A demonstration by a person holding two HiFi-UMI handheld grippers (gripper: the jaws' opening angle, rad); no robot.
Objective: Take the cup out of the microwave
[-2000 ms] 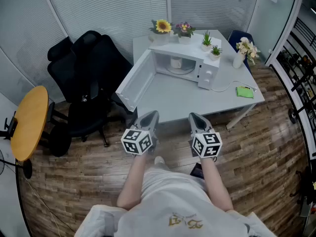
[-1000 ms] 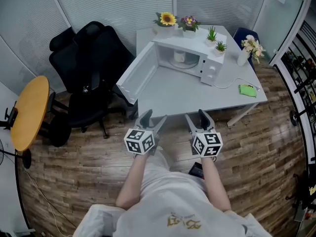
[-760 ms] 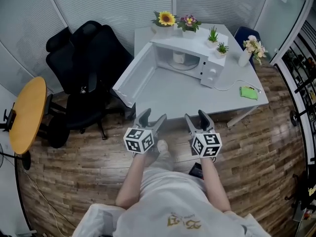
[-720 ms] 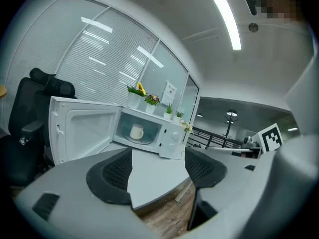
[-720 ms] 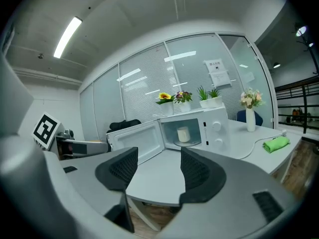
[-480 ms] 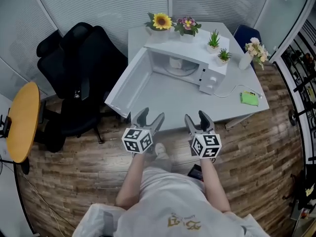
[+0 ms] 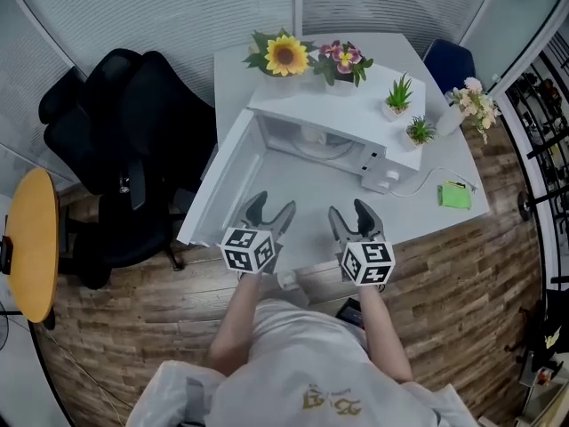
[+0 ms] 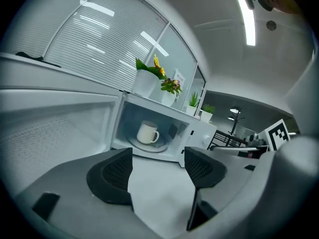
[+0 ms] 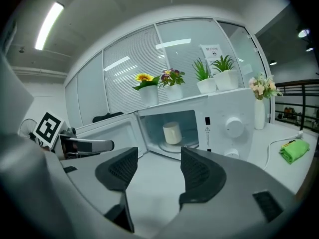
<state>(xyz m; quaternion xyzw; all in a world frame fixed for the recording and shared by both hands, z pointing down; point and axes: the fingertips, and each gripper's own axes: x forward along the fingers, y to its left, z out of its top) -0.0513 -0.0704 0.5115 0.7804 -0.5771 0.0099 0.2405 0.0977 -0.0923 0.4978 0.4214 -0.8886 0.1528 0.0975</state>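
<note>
A white microwave (image 7: 342,130) stands on the white table (image 7: 404,212) with its door (image 7: 220,194) swung open to the left. Inside it, on the turntable, a white cup (image 8: 147,132) stands upright, handle to the right in the left gripper view; the right gripper view also shows this cup (image 9: 172,132). The microwave's top hides it in the head view. My left gripper (image 7: 269,212) and right gripper (image 7: 353,212) hover side by side over the table's near edge, both open and empty, well short of the microwave. The jaws of each point at the open cavity.
Potted flowers (image 7: 284,56) and small green plants (image 7: 400,96) sit on top of the microwave. A vase of flowers (image 7: 471,105), a green cloth (image 7: 456,194) and a cable lie at the table's right. Black office chairs (image 7: 116,149) and a yellow round table (image 7: 31,238) stand to the left.
Both grippers went from shut to open. The person has stepped closer, so the table and microwave now lie nearer below the grippers.
</note>
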